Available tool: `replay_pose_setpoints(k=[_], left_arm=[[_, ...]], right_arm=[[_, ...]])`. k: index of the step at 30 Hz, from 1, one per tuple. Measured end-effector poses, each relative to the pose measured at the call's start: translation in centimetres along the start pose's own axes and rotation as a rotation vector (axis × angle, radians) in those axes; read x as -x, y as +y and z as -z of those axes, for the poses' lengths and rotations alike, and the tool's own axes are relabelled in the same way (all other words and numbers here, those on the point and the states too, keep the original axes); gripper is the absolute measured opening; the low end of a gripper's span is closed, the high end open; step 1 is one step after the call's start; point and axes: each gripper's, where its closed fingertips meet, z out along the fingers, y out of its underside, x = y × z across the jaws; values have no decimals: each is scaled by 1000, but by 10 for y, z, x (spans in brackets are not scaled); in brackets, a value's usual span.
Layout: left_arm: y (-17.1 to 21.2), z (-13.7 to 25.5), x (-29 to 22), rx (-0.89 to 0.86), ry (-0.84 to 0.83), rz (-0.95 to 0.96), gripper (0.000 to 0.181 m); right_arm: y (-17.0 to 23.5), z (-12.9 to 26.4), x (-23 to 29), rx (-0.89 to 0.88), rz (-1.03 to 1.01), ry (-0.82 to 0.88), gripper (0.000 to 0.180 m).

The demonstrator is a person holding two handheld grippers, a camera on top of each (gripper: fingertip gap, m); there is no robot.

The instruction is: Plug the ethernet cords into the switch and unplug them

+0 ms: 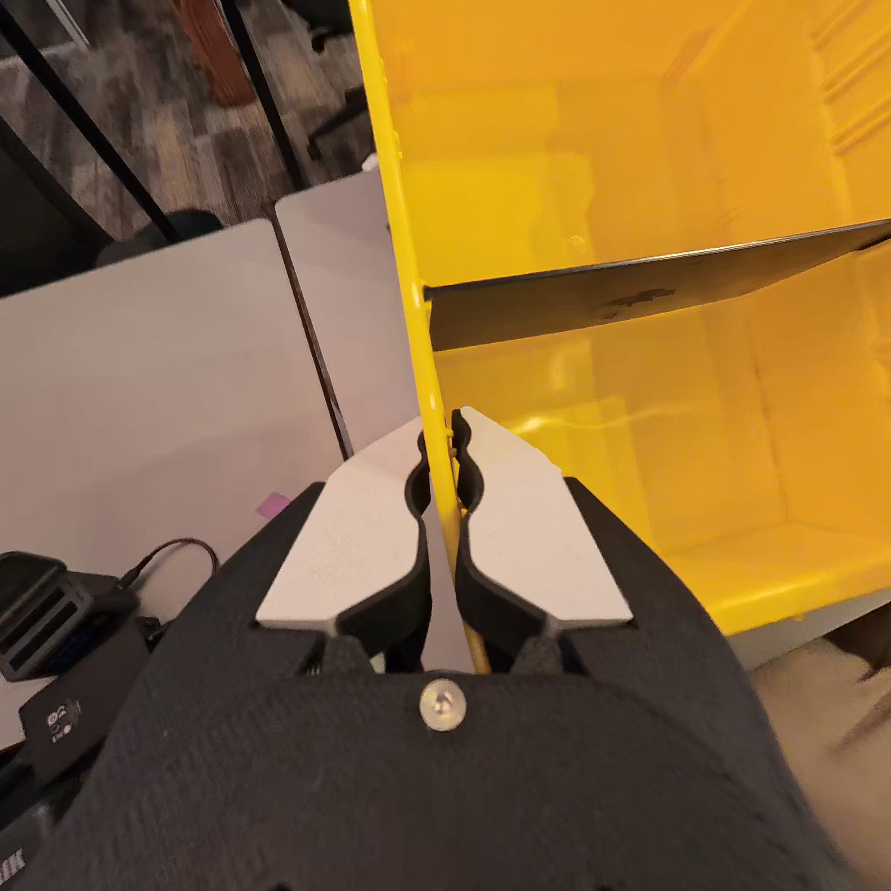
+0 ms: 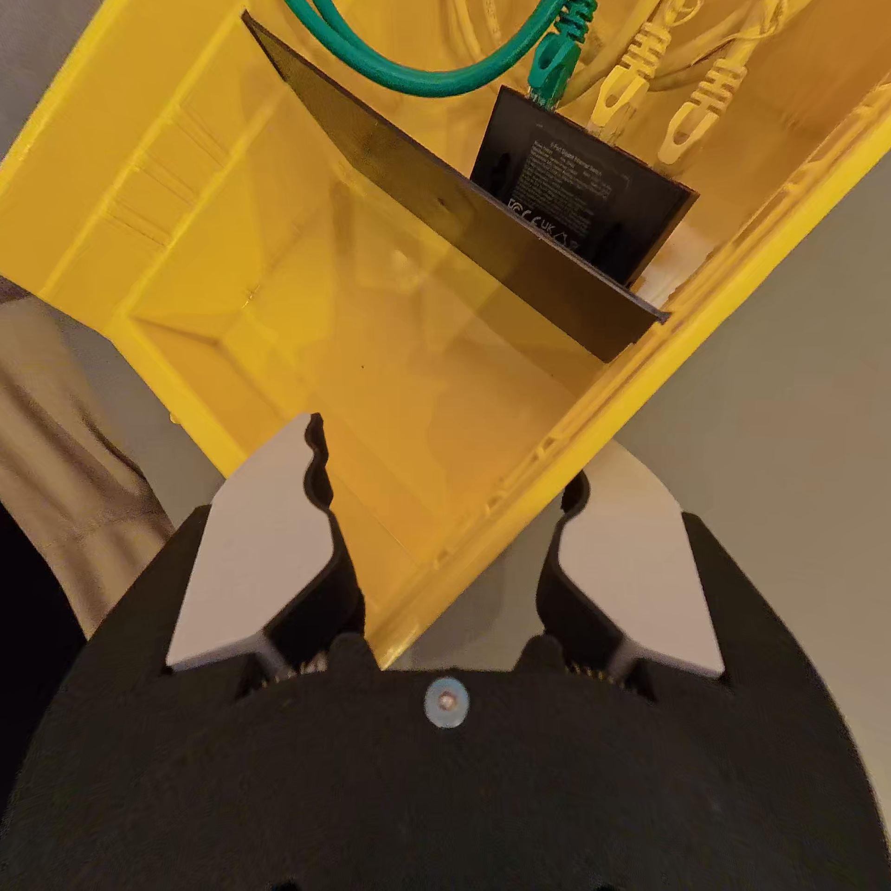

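We count one yellow bin (image 2: 144,159) with one black divider (image 2: 434,202) across it. Behind the divider, in the upper right of the right wrist view, sits one black switch (image 2: 588,193), with one green cord (image 2: 419,77) and two yellow cords (image 2: 627,77) at its ports.

Yellow plastic bin (image 1: 627,193) sits on a pale grey table (image 1: 120,385), split by a black divider panel (image 1: 627,294) slotted across it — near compartment bare in both views. Left of the bin: a dark seam (image 1: 313,347) between two tabletops, a small purple tag (image 1: 273,505) on the surface, and black devices (image 1: 53,622) with a thin dark cable (image 1: 183,547) at the lower-left edge (details too blurred). Past the table — patterned carpet (image 1: 144,96) and black frame legs (image 1: 87,125).
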Motion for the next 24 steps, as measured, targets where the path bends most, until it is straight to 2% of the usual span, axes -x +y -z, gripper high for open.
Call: replay_pose_setpoints(k=[1, 6, 8, 11, 14, 16, 20, 24], left_arm=[[-8, 4, -4, -23, 1, 3, 5], [-42, 24, -28, -110, -5, -26, 6], [-54, 30, -40, -144, 1, -41, 6], [-69, 33, -66, -193, 31, -58, 6], [-80, 19, -111, -228, 126, -58, 6], [-84, -1, -151, -219, 210, -69, 5], [-79, -53, -246, -141, 392, -85, 6], [-59, -107, -346, -48, 502, -174, 6]], right_arm=[[-9, -9, 11, -19, 0, -27, 99], [-51, -45, 94, -110, -26, -323, 135], [-54, -48, 122, -107, 34, -423, 138], [-63, -34, 110, -170, 7, -426, 135], [-69, 13, 89, -308, -58, -485, 124], [-66, 52, 69, -405, -73, -449, 121], [-41, 138, 25, -594, -94, -285, 116], [8, 216, -13, -742, -162, -105, 112]])
